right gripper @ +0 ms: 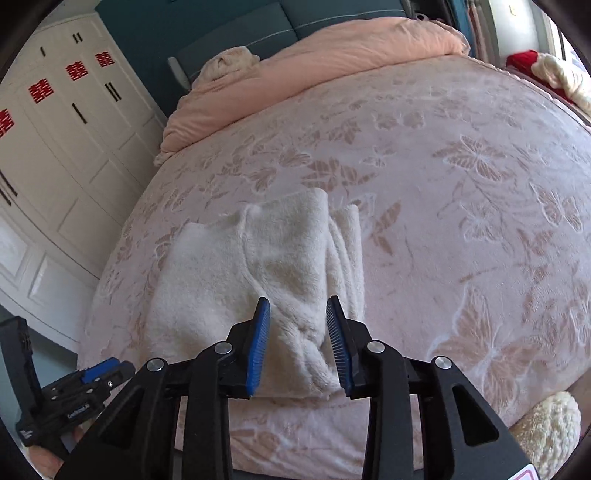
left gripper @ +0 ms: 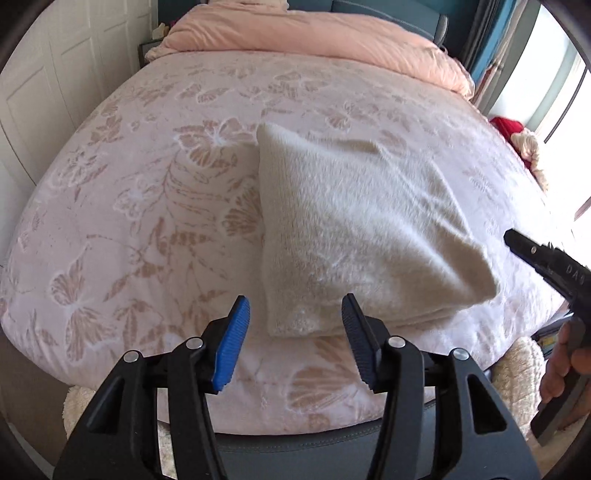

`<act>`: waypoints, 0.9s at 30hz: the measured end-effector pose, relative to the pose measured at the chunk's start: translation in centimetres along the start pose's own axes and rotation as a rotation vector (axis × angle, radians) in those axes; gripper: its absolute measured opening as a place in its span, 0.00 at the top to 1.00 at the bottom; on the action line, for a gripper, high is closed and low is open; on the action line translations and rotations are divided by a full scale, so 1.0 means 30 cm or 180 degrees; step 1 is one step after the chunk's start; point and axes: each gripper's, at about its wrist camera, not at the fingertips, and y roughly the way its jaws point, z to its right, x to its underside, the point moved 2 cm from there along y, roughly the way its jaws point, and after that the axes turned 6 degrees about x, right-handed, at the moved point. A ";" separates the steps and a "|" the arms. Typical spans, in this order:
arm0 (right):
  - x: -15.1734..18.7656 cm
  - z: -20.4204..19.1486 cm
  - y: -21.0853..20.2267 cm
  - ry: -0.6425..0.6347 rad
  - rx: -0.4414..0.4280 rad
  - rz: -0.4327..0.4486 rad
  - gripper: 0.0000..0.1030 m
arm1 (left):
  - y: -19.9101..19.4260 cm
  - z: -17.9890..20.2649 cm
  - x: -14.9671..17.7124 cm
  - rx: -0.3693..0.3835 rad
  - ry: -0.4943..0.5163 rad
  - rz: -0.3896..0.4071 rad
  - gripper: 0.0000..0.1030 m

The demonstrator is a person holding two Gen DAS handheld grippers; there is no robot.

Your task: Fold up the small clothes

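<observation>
A fluffy cream-white garment (left gripper: 354,229) lies folded into a rough rectangle on the pink butterfly-patterned bedspread (left gripper: 155,206). My left gripper (left gripper: 295,321) is open and empty, just in front of the garment's near left corner. The right gripper shows at the right edge of the left wrist view (left gripper: 532,254), close to the garment's near right corner. In the right wrist view the garment (right gripper: 266,266) lies straight ahead, with layered folds along its right side. My right gripper (right gripper: 297,339) is open, jaws straddling the garment's near edge, holding nothing. The left gripper (right gripper: 92,376) is low at the left.
A peach duvet (left gripper: 314,37) is bunched along the head of the bed, against a teal headboard (right gripper: 221,29). White wardrobe doors (right gripper: 55,155) with red decals stand to the left. Red and cream fabric (left gripper: 517,136) lies off the bed's right side. A cream fluffy item (right gripper: 546,424) sits below the foot.
</observation>
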 end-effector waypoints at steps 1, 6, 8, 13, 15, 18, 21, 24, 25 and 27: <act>-0.005 -0.030 0.030 -0.0141 0.0019 -0.0060 0.82 | 0.000 0.009 -0.022 0.0005 -0.0010 0.0047 0.47; 0.112 -0.003 0.301 -0.0510 0.0459 -0.0564 1.00 | 0.226 0.002 -0.049 -0.0289 0.0064 -0.0367 0.44; 0.094 -0.007 0.269 -0.0453 0.0460 -0.0553 1.00 | 0.280 -0.012 -0.026 -0.0281 -0.0024 -0.0459 0.44; 0.048 -0.005 0.096 -0.0166 0.0228 -0.0364 1.00 | 0.186 0.016 -0.023 -0.0391 -0.0006 -0.0374 0.45; 0.071 0.005 0.029 -0.0042 0.0206 -0.0317 0.98 | 0.144 0.039 -0.007 -0.0452 0.0036 -0.0327 0.43; 0.127 0.019 -0.040 0.0004 0.0328 -0.0270 0.91 | 0.087 0.088 0.027 -0.0560 0.0170 -0.0247 0.32; 0.183 0.033 -0.084 0.0027 0.0531 -0.0251 0.86 | 0.035 0.140 0.069 -0.0641 0.0246 -0.0103 0.23; 0.230 0.040 -0.128 0.0045 0.0695 -0.0154 0.69 | -0.005 0.189 0.103 -0.0674 0.0261 0.0036 0.14; 0.241 0.042 -0.138 0.0025 0.0738 -0.0123 0.61 | -0.019 0.203 0.117 -0.0690 0.0259 0.0098 0.14; 0.263 0.033 -0.152 -0.0030 0.0784 -0.0101 0.59 | -0.035 0.228 0.133 -0.0731 0.0285 0.0167 0.13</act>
